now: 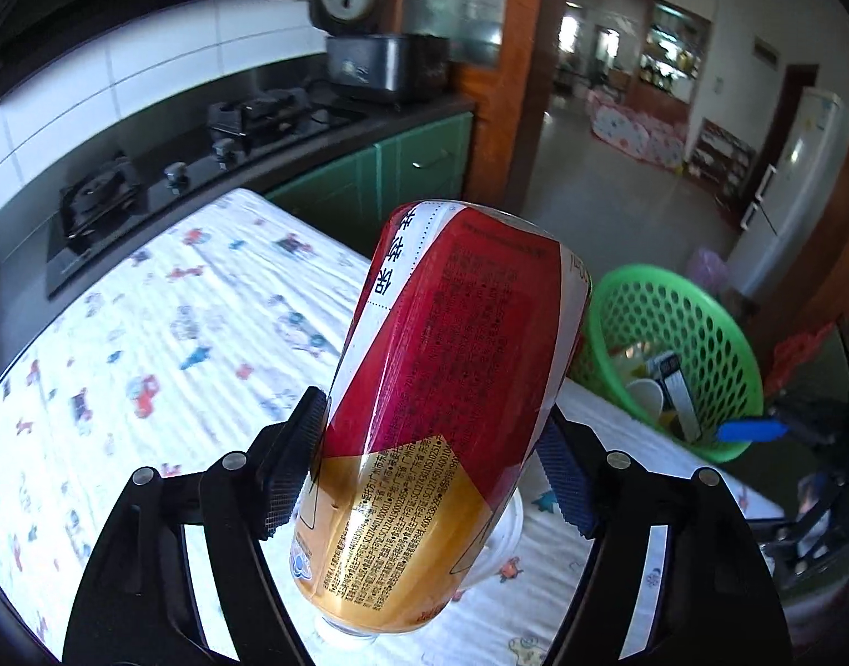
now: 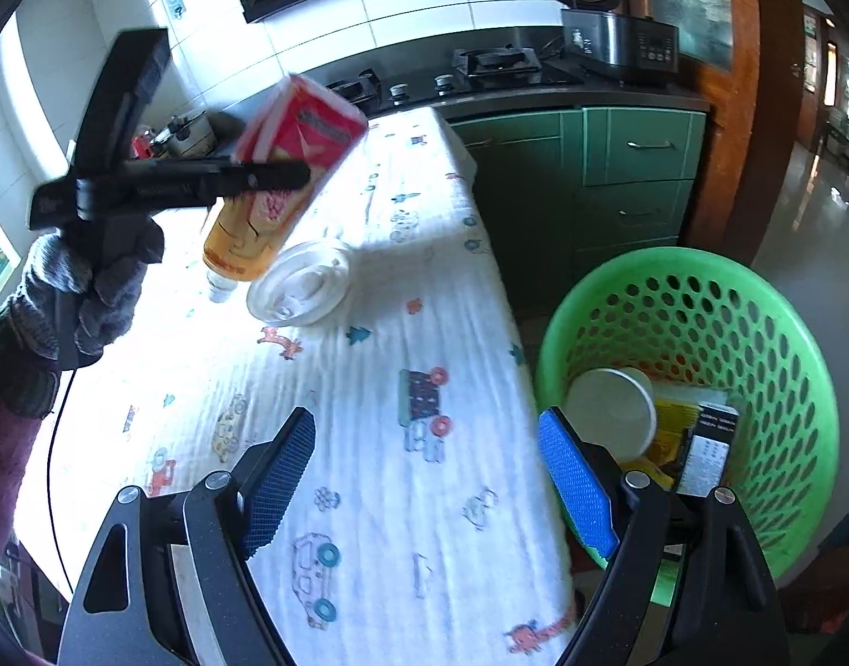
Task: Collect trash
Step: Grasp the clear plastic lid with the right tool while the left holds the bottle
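Left wrist, L gripper (image 1: 430,463) clamps bottle (image 1: 441,388)

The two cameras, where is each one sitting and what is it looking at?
Left wrist view: sits on the left claw, looking down along it at the red-and-gold bottle it grips above the patterned tablecloth; only its own fingers show.
Right wrist view: sits on the right claw, open and empty, facing the table edge; a gloved hand holding the left claw shows.
Shared: the bottle, clear plastic lid, green basket, stove and cabinets.
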Tool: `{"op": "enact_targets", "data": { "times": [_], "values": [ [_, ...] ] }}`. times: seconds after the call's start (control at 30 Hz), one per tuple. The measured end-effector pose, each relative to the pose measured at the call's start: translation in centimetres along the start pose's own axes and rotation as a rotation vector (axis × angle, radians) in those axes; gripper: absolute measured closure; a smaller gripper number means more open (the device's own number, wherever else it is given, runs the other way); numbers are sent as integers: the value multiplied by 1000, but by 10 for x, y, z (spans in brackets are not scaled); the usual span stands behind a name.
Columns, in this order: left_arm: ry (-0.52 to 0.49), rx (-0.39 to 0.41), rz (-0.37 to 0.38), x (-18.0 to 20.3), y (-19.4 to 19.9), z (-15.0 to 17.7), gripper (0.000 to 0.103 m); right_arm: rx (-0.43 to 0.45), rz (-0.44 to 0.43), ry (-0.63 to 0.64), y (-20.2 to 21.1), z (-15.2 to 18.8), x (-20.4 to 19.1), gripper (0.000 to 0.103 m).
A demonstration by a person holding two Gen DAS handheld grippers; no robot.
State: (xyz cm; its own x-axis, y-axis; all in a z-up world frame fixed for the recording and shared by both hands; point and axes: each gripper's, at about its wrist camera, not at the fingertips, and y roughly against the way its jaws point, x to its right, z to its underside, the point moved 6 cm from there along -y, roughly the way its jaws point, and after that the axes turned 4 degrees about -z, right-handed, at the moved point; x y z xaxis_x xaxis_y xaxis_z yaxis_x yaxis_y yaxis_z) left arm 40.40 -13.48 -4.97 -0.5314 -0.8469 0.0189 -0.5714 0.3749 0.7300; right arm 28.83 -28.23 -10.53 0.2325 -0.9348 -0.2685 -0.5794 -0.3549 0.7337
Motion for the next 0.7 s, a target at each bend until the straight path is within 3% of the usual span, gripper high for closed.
{"op": "enact_targets", "data": {
  "times": [0.37,0.6,0.7],
  "values": [
    [138,-22,-79,-44,44,26,31,-46,-101,145,-49,-17,-54,23],
    [181,-24,-108,-62,63,49,31,-75,-102,251,-89,-30,-79,11],
    [197,-25,-113,-69,65,56,31,-104,-115,265,-107,-35,-81,10]
  ]
}}
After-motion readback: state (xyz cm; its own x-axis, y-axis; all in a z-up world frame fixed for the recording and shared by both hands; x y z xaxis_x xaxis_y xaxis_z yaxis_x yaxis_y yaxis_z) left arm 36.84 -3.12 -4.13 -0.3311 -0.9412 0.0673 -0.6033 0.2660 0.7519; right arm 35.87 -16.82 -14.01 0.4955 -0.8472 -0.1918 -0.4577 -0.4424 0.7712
